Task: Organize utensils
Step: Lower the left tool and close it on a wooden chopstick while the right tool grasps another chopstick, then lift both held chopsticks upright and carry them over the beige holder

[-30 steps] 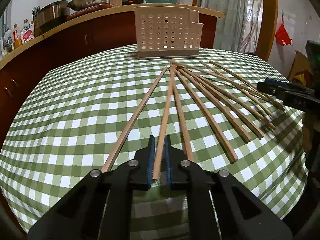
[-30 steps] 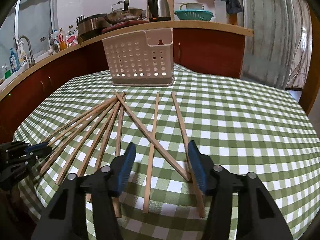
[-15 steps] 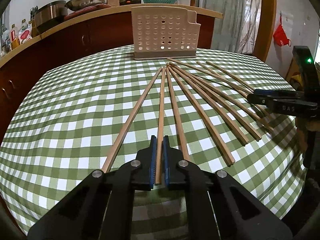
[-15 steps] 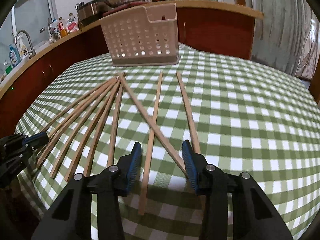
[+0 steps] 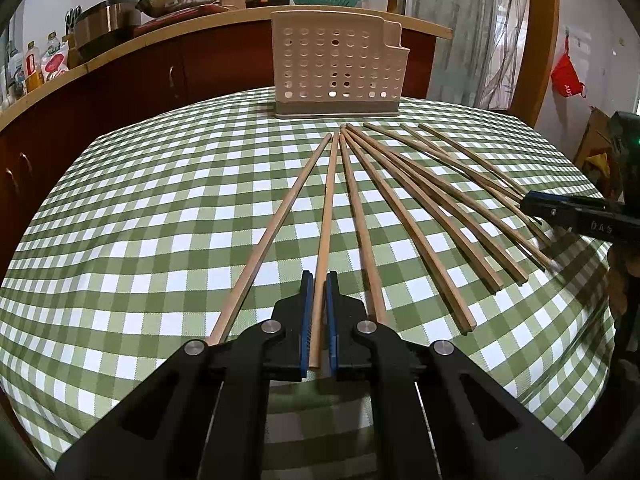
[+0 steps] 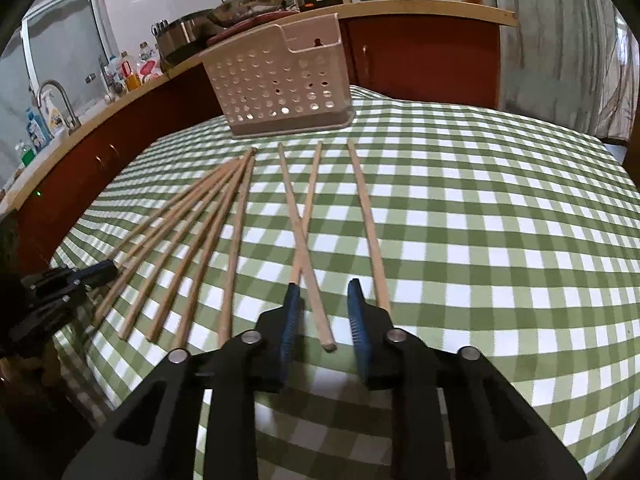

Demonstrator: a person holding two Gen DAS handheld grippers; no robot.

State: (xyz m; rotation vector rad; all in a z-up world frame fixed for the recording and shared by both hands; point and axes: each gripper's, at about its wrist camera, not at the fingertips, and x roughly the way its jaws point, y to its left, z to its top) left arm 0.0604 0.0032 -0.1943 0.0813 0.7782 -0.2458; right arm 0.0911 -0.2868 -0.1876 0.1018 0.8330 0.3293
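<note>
Wooden, light and stiff, the chopstick (image 5: 326, 220) lay on the checked surface (image 5: 132, 216) toward the holder (image 5: 336, 68) at 12 o'clock, its near end pinched by the left gripper (image 5: 317, 280), while the right gripper (image 6: 322, 292) stood spread around another's end.

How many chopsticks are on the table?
9: six fanned at left, one chopstick in the left gripper; three at right, one between the open right gripper's fingers. Overlap may hide more.
</note>
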